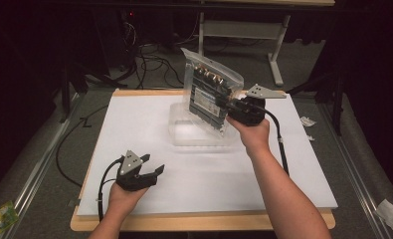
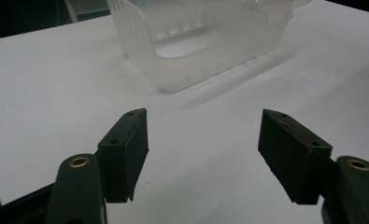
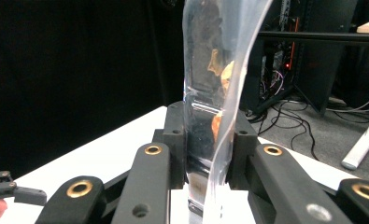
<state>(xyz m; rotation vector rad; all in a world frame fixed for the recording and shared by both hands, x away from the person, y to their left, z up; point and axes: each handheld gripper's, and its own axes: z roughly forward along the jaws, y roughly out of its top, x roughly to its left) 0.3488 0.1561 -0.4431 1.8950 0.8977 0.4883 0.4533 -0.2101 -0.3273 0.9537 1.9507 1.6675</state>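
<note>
While the right gripper (image 1: 223, 103) clamps the bagged part (image 1: 210, 94) above the clear bin (image 1: 181, 130) at twelve o'clock, unplaced, the left gripper (image 1: 153, 165) waits with jaws apart.

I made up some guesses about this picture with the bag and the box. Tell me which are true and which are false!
1. The right gripper squeezes a clear bag. True.
2. The bag lies flat on the white board. False: it is held upright in the air, above the clear box.
3. The left gripper is open and holds nothing. True.
4. The clear box is red. False: it is see-through plastic.
5. The left gripper touches the box. False: it sits apart from it.
</note>
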